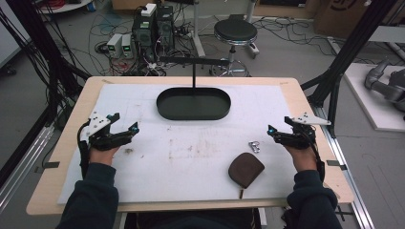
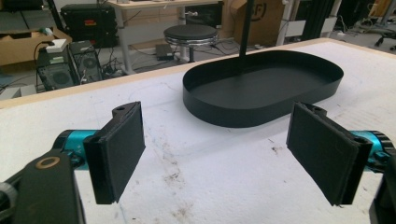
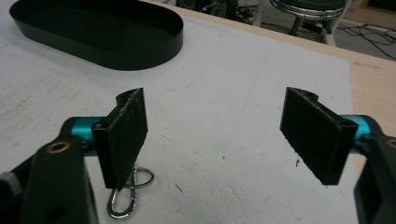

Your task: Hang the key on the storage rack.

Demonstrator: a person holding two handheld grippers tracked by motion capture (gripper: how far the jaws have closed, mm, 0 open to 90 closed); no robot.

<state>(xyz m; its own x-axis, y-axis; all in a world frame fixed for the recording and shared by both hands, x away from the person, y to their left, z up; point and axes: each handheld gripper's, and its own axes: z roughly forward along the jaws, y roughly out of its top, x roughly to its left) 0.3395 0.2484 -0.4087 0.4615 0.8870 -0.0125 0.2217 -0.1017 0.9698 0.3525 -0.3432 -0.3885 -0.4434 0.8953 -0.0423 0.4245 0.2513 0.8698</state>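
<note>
Both tongs, left (image 1: 125,125) and right (image 1: 278,129), gaping empty; best lowered squarely astride small silver metal carabiner (image 3: 127,195), lower left of frame, before squeezing.

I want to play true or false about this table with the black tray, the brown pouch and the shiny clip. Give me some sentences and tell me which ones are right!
1. The black oval tray has nothing lying in it. True.
2. The right gripper is squeezing the silver clip. False: its fingers stand wide apart and the clip lies on the table beside them.
3. The brown pouch sits inside the tray. False: it lies on the white mat, near the front edge.
4. The left gripper is open with nothing between its fingers. True.
5. The clip lies nearer the right gripper than the left one. True.
</note>
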